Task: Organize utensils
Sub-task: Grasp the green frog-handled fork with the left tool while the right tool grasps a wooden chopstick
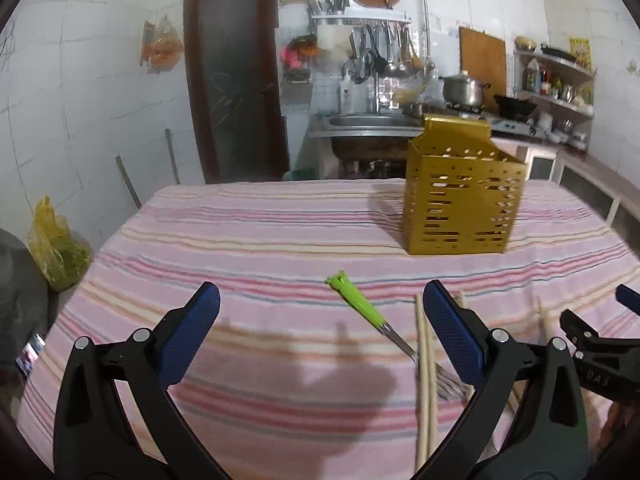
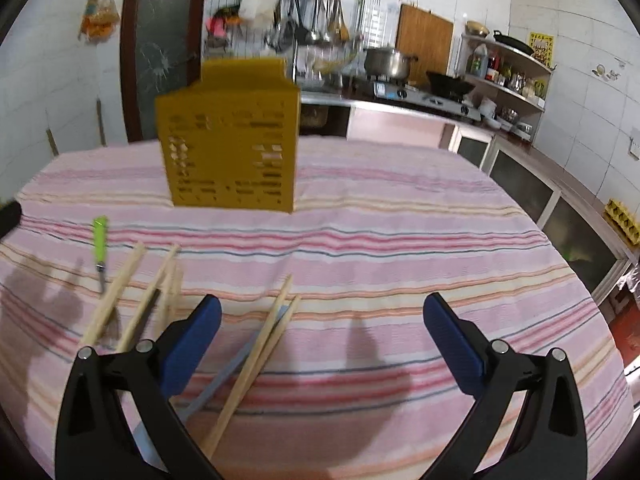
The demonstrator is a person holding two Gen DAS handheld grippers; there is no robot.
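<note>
Chopsticks (image 2: 256,360) and fork (image 1: 384,324) lie on the cloth; both grippers (image 1: 320,308) (image 2: 322,316) gape, holding nothing.

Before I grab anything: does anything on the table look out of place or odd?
Nothing is damaged or spilled. The utensils just lie loose on the striped cloth instead of in the gold holder: a green-handled fork, scattered chopsticks, and another pair crossing a grey utensil. Both claws are open and empty.

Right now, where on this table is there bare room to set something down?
Free: the striped cloth right of the gold utensil holder, and left of the green-handled fork. Crowded: near the front, where the chopsticks lie.
</note>
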